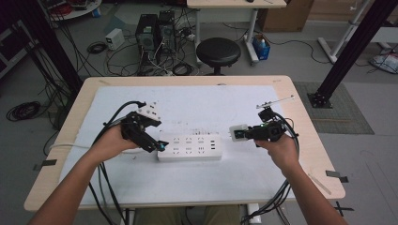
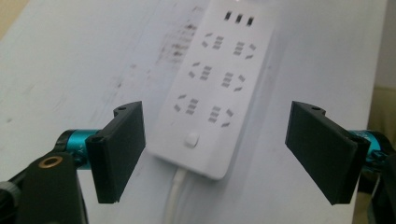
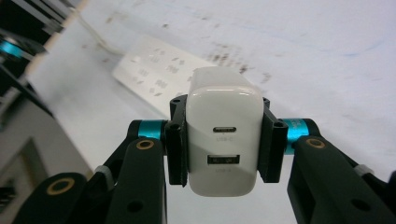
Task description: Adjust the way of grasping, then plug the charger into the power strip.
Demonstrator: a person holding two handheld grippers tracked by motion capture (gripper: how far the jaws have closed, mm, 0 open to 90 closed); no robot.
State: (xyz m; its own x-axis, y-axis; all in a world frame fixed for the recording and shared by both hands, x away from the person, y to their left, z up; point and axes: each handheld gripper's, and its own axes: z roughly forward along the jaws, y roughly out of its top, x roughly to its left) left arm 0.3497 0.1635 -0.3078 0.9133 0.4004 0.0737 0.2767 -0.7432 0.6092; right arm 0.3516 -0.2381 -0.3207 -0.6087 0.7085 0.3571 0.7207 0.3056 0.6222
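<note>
A white power strip [image 1: 190, 147] lies flat on the white mat in the middle of the table, its cord leaving from its left end. My left gripper [image 1: 159, 146] hovers at that left end with its jaws wide apart; in the left gripper view the power strip [image 2: 215, 88] lies between and beyond the jaws, untouched. My right gripper [image 1: 240, 133] is held right of the strip, shut on a white USB charger [image 3: 222, 135] whose two ports face the camera. In the right gripper view the power strip [image 3: 154, 70] lies farther off, blurred.
A white mat [image 1: 197, 110] covers most of the wooden table [image 1: 300, 93]. Cables trail from both grippers off the near edge. Behind the table stand a black stool [image 1: 218, 51], computer towers [image 1: 155, 30] and tangled floor cables.
</note>
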